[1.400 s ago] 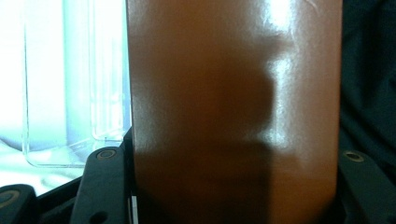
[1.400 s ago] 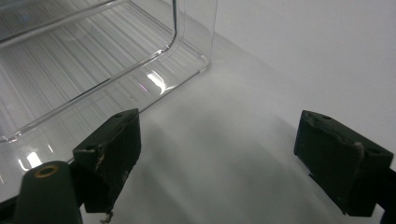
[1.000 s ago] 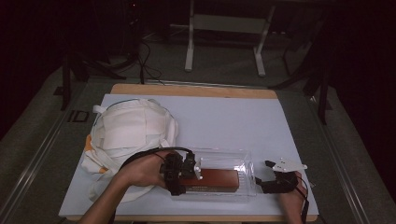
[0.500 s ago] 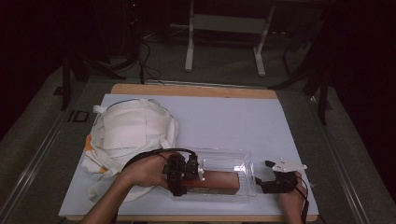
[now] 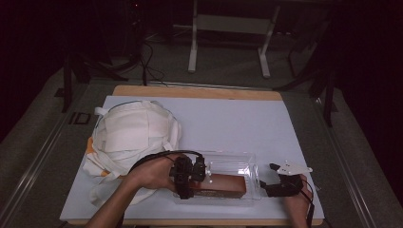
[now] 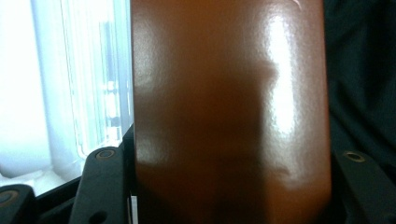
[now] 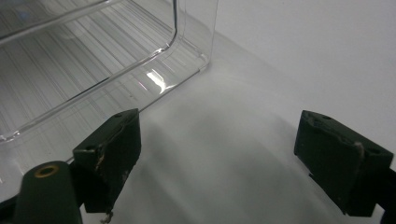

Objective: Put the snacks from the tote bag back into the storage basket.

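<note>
A brown block (image 5: 223, 186) is clamped between the jaws of the left claw (image 5: 190, 178), inside a clear bin (image 5: 237, 164). The right claw (image 7: 219, 154) is held agape just beside the bin's corner, nothing gripped.

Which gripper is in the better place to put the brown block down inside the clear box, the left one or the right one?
Probably the left. The left gripper already clamps the brown block over the clear box. The right gripper is open with nothing between its jaws, on the table beside the box's end.
</note>
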Demonstrator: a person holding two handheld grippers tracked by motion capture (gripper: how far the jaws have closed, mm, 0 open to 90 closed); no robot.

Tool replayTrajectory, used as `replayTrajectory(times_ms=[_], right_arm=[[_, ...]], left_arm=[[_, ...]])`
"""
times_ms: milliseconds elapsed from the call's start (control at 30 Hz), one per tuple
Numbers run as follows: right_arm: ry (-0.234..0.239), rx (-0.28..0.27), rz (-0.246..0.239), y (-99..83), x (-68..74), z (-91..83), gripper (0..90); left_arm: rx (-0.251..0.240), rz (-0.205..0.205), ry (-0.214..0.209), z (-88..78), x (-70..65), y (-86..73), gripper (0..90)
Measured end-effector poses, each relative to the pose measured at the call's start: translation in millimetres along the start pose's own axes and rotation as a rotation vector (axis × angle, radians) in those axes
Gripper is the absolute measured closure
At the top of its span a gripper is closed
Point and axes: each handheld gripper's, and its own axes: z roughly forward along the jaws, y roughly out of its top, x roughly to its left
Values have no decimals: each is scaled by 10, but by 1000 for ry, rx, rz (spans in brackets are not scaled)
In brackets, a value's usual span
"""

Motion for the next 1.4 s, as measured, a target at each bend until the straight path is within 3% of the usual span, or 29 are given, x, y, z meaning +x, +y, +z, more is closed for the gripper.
replayTrajectory(times_ms=[300, 733, 1000, 1200, 1400], right_arm=[[0, 1, 1, 1, 1, 1, 148], [0, 6, 0, 3, 3, 6, 148], [0, 10, -3, 4, 4, 11, 148], [0, 11, -1, 5, 7, 13, 148], [0, 13, -3, 6, 7, 13, 148]], left_arm=[[-28, 10, -2, -46, -1, 32, 415], [-117, -24, -17, -175, -6, 28, 393], [-93, -42, -43, -111, 6, 29, 358], [-49, -57, -66, -3, 16, 23, 329], [-48, -68, -96, 3, 29, 20, 310]])
